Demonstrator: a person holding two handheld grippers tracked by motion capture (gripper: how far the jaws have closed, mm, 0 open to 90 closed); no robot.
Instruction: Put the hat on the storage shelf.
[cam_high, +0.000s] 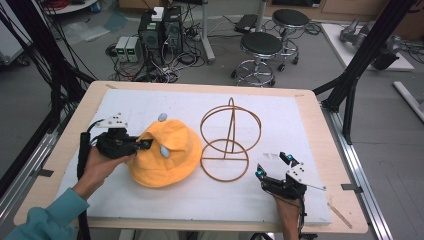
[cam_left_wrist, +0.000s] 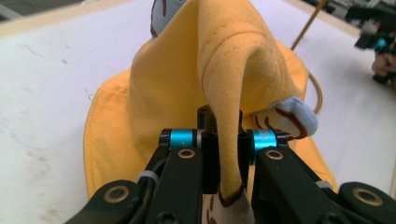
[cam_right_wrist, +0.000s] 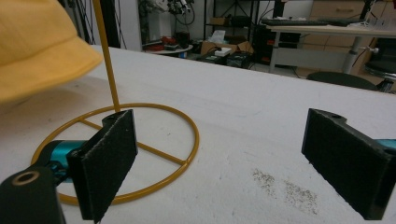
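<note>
Gripping a fold of the yellow hat (cam_high: 167, 157), the left gripper (cam_high: 144, 144) sits just left of the wire stand (cam_high: 230, 140), which serves as the landmark. In the left gripper view the jaws are closed tight on a pinched ridge of fabric (cam_left_wrist: 229, 140), so the crown is pulled up into a peak while the brim lies on the white mat (cam_high: 150, 107). Probable reason: a pinch at the crown lets the hat be lifted in one piece. Hat lies touching or nearly touching the stand's base ring on its left side; contact cannot be confirmed. Stand is upright, unloaded, likely the hat's destination. Right of the stand and nearer the person, the right gripper (cam_high: 272, 172) rests low, jaws wide apart, holding nothing, aimed at the base ring (cam_right_wrist: 140, 149), perhaps to steady it.
</note>
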